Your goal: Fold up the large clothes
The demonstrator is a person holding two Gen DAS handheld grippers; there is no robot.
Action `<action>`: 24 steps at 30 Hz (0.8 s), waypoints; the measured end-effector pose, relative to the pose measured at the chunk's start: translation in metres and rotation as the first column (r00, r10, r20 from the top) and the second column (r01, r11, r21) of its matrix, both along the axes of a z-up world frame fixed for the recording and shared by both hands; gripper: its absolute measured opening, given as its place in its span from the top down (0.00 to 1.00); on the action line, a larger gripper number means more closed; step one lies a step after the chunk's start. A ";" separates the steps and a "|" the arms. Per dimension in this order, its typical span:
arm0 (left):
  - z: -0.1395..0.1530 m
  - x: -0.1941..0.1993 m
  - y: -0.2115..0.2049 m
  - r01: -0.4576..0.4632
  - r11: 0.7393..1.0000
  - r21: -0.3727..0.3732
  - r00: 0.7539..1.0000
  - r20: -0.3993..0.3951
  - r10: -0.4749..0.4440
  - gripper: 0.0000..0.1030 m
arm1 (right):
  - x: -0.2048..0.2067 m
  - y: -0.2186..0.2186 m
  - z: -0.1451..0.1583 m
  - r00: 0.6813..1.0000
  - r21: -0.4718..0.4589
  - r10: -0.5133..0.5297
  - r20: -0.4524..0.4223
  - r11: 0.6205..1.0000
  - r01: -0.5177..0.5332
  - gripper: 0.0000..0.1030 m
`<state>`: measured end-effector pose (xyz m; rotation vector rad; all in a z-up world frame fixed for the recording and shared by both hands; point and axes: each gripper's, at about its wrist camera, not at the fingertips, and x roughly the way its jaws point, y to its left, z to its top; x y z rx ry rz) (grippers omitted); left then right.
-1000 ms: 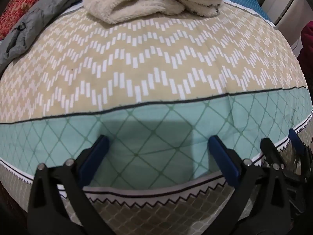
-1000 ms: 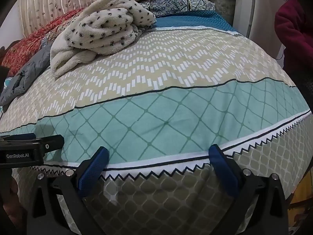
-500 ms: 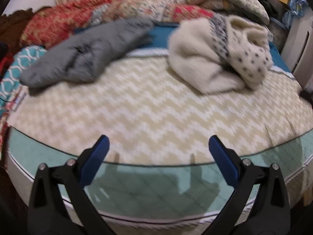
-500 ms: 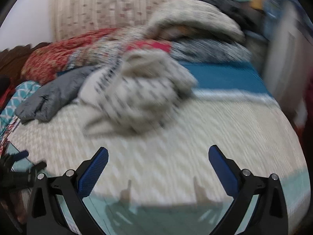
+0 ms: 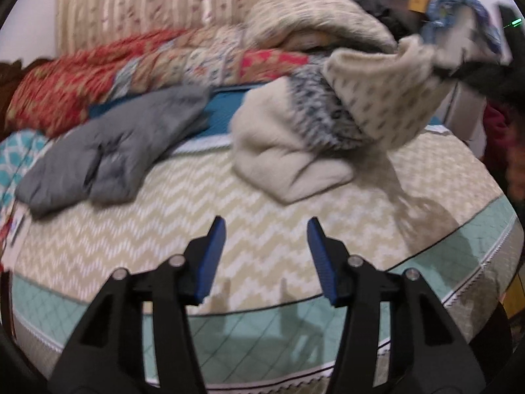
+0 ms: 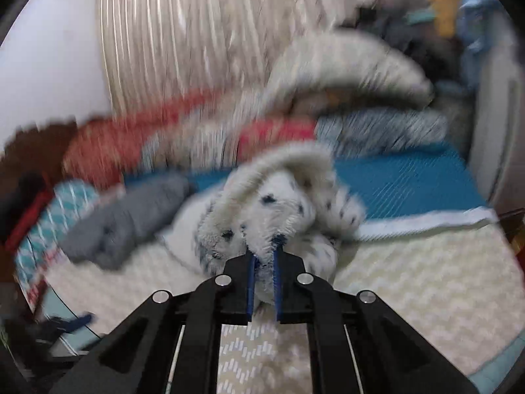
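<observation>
Left gripper (image 5: pixel 265 256), lower centre of the left wrist view: jaws spread apart, nothing between the blue pads (image 5: pixel 213 259). It hangs over the chevron-patterned bedspread (image 5: pixel 170 226), well short of any garment.

Right gripper (image 6: pixel 264 259), lower centre of the right wrist view: pads pressed close together, pinching a fold of the fluffy cream spotted garment (image 6: pixel 279 203). Fleece pile bulges out between and above the pads.

In the left wrist view the same fluffy cream spotted garment (image 5: pixel 377 105) sits right of centre. Its lower part rests bunched on the bedspread; its upper right part is raised off the bed toward the upper right edge of the frame, where a dark shape meets it. Blur there; I cannot tell what that shape is. A shadow lies on the bedspread beneath the raised part.

Grey garment (image 5: pixel 111 151) lies crumpled at left of centre, apart from the cream one. In the right wrist view the grey garment (image 6: pixel 131 216) is left of the pinched fleece.

Red patterned quilt (image 5: pixel 98 78) and a pale pillow (image 5: pixel 308 16) run along the back of the bed. Right wrist view heavily motion-blurred.
</observation>
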<state>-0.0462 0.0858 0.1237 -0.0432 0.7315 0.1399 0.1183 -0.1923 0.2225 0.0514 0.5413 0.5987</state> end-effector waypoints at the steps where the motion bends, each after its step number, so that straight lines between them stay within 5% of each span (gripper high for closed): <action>1: 0.003 0.001 -0.005 0.015 1.000 0.001 1.000 0.006 -0.015 0.52 | -0.006 -0.015 0.017 1.000 0.035 -0.016 0.015 0.999 0.016 0.77; 4: 0.016 0.001 -0.024 0.064 0.998 -0.017 0.997 0.037 -0.063 0.51 | -0.038 -0.069 0.062 0.996 0.146 -0.044 0.081 0.989 0.032 0.77; 6: 0.026 -0.007 -0.037 0.095 0.995 -0.028 0.993 0.076 -0.093 0.37 | -0.064 -0.092 0.081 0.994 0.199 -0.020 0.108 0.980 -0.002 0.77; 10: 0.050 -0.029 -0.079 0.217 0.976 -0.003 0.963 0.163 -0.213 0.31 | -0.087 -0.102 0.083 0.997 0.183 0.003 0.082 0.983 -0.018 0.77; 12: 0.058 -0.040 -0.104 0.275 0.961 0.010 0.941 0.202 -0.272 0.18 | -0.097 -0.096 0.073 0.998 0.161 0.023 0.066 0.986 -0.033 0.77; 16: 0.067 -0.044 -0.146 0.387 0.922 -0.021 0.901 0.222 -0.373 0.18 | -0.117 -0.080 0.057 0.995 0.184 0.096 0.020 0.978 -0.098 0.77; 24: 0.064 -0.033 -0.194 0.401 0.916 0.033 0.888 0.233 -0.397 0.19 | -0.142 -0.042 0.085 0.959 0.253 0.282 0.022 0.927 -0.278 0.77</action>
